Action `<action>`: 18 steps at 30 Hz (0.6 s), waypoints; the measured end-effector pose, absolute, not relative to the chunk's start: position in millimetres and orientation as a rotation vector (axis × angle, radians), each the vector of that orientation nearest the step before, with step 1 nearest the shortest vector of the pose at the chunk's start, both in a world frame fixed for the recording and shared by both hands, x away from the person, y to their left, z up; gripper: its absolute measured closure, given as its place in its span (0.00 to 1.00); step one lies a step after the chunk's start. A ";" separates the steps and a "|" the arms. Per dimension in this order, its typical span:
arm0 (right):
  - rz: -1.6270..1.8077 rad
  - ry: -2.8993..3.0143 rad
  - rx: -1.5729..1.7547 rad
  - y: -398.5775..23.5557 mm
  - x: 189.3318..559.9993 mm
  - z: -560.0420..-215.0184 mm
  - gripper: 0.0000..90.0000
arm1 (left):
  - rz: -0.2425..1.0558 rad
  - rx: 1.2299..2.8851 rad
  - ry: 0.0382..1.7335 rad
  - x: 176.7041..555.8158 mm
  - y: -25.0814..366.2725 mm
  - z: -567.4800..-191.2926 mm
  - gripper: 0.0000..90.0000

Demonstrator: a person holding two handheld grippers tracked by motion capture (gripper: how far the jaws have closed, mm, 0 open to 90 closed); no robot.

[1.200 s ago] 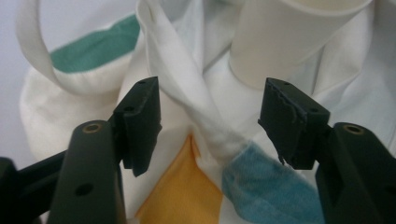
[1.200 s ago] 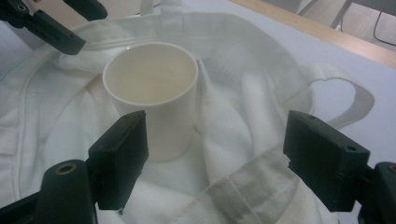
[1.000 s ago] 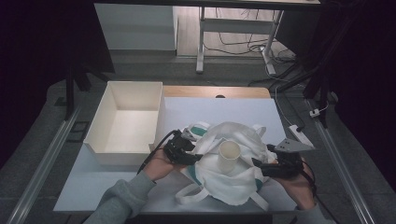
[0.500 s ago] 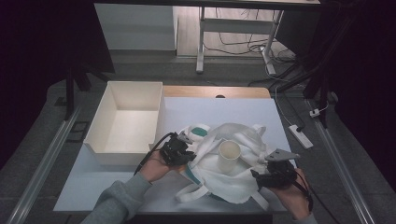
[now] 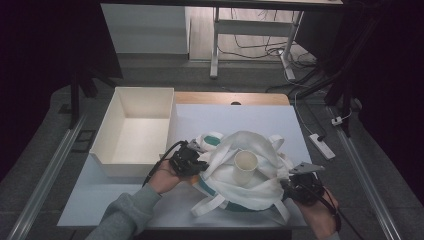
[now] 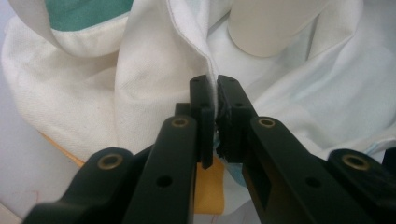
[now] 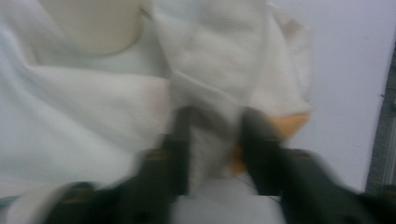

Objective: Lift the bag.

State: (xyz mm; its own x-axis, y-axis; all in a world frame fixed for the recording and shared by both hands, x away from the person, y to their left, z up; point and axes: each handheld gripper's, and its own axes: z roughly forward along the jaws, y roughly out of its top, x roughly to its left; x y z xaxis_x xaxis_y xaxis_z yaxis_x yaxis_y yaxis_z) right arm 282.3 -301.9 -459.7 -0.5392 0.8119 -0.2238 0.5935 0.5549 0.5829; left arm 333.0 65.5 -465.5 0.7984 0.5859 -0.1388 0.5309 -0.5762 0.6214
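Note:
A white cloth bag (image 5: 250, 194) with teal lining lies crumpled on the table, and a cream paper cup (image 5: 246, 167) stands upright on it. At the bag's left edge my left gripper (image 5: 198, 167) is shut on a raised fold of the white cloth (image 6: 140, 93), pinched between the fingertips (image 6: 214, 86); the cup (image 6: 275, 23) is just beyond. My right gripper (image 5: 287, 187) is at the bag's lower right edge. Its view is blurred. Its jaws have just been closing, and a fold of cloth (image 7: 212, 107) fills the gap between them (image 7: 215, 121). The cup (image 7: 93, 23) shows at the upper left.
An open white box (image 5: 107, 131) stands on the left of the light table (image 5: 240, 117). Something orange (image 7: 289, 123) peeks out under the bag. A power strip (image 5: 321, 146) lies off the table's right edge. The table's near edge is close to both hands.
The left jaws have closed on the cloth fold. The right hand has sunk and come nearer along the bag's right edge, and its jaws have closed in around the cloth.

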 end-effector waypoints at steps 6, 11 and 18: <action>0.754 2.341 1.122 -314.5 283.9 -458.1 0.98 | 0.107 2.304 0.813 332.5 65.3 -464.6 0.94; 0.774 2.337 1.070 -313.2 282.1 -455.5 0.99 | 0.106 2.297 0.807 332.6 66.6 -463.5 0.95; 0.908 2.296 1.010 -316.3 277.1 -444.2 0.99 | 0.085 2.249 0.787 330.0 71.7 -453.2 0.95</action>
State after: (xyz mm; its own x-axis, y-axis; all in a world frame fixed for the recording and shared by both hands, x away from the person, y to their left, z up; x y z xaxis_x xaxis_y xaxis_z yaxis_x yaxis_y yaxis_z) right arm 277.1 -316.3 -444.2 -0.6188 0.7712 -0.1494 0.4604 0.5101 0.7265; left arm 330.0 71.7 -453.2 0.8096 0.5622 -0.1687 0.5132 -0.5386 0.6682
